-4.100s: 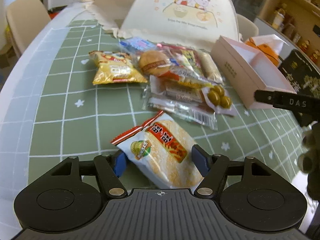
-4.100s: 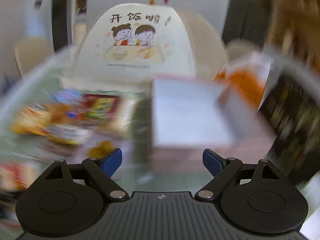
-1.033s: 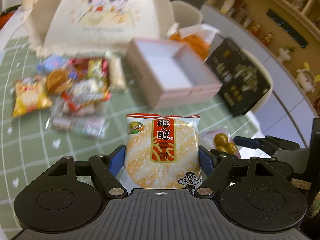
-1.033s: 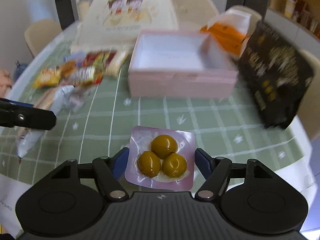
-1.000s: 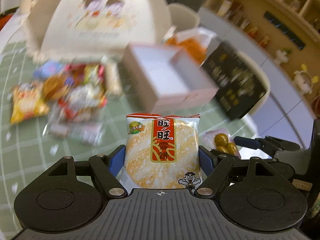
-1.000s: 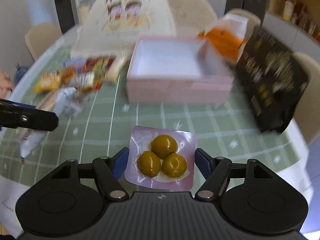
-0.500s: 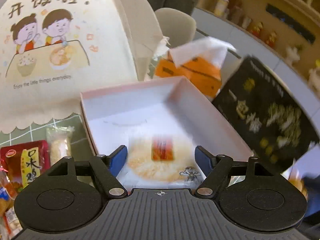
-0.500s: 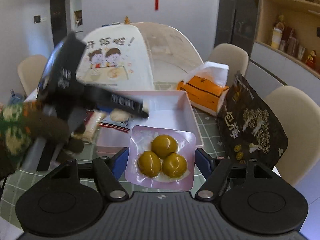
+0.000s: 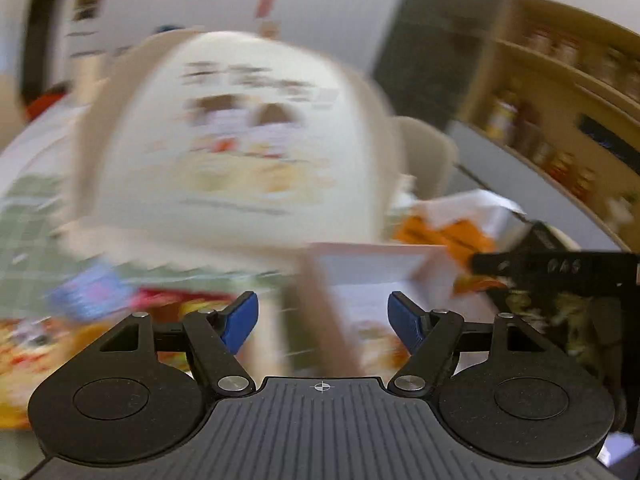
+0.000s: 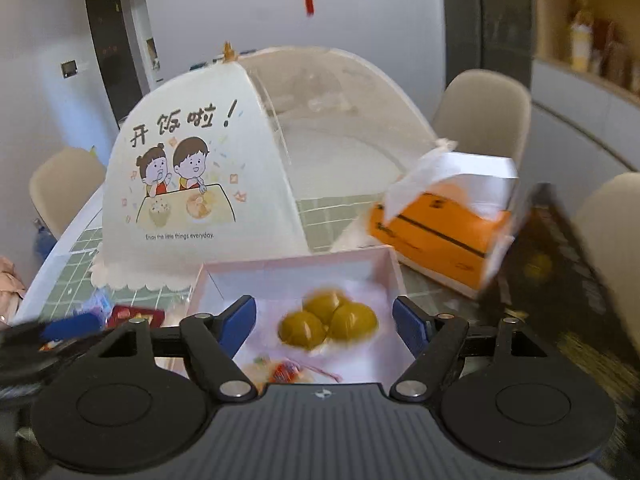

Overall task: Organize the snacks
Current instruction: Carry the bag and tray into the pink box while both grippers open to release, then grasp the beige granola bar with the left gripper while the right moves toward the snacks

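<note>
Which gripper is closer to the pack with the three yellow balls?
Right. The right gripper is over the pink box, its open jaws either side of the pack, which is dropping in. The left gripper, empty, is off to the box's left.

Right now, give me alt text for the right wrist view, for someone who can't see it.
A pink-sealed pack of three yellow-green balls lies blurred in an open pink box, between the right gripper's jaws, which have just been opening and no longer press it. Behind stand a cartoon-printed food cover and an orange tissue box.
</note>
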`<state>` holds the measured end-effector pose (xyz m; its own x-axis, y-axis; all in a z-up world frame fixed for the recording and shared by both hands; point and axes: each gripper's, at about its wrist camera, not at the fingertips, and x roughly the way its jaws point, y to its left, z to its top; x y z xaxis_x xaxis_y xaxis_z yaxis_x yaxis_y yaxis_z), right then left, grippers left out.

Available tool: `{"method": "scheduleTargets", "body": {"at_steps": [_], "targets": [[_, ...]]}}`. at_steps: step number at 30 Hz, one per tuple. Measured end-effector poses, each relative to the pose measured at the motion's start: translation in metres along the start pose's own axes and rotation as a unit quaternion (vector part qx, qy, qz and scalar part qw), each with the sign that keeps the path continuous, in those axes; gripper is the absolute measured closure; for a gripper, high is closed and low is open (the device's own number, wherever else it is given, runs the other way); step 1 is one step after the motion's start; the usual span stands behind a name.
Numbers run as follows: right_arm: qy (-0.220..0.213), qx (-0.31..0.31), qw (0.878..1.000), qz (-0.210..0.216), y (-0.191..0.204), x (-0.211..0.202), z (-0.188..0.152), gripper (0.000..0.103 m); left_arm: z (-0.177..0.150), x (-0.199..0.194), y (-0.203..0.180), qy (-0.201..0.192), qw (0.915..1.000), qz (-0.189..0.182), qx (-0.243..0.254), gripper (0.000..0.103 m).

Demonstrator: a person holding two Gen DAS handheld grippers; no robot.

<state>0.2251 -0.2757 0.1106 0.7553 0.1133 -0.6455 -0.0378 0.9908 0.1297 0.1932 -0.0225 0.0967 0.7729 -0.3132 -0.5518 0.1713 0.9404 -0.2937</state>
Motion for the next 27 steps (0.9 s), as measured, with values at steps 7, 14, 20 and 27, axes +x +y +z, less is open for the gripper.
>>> {"method": "scheduleTargets", "body": {"at_steps": [7,14,20,27], "targets": [[0.013,-0.012,1.0,-0.006,0.021,-0.015,-0.023,0.027,0.003,0.007,0.067,0.038,0.9941,0.05,-0.088,0.027],[0.035,-0.08,0.996,-0.018,0.055,-0.05,-0.085,0.027,-0.002,0.09,0.003,0.135,0.9841,0.076,0.087,0.052],[0.034,-0.155,0.987,-0.027,0.08,-0.068,-0.118,0.027,-0.013,0.071,0.005,0.136,0.9871,0.044,0.073,0.074],[0.042,-0.145,0.988,0.024,0.115,-0.062,-0.112,0.027,-0.072,-0.018,0.038,0.15,0.9884,-0.017,0.01,0.079]]}}
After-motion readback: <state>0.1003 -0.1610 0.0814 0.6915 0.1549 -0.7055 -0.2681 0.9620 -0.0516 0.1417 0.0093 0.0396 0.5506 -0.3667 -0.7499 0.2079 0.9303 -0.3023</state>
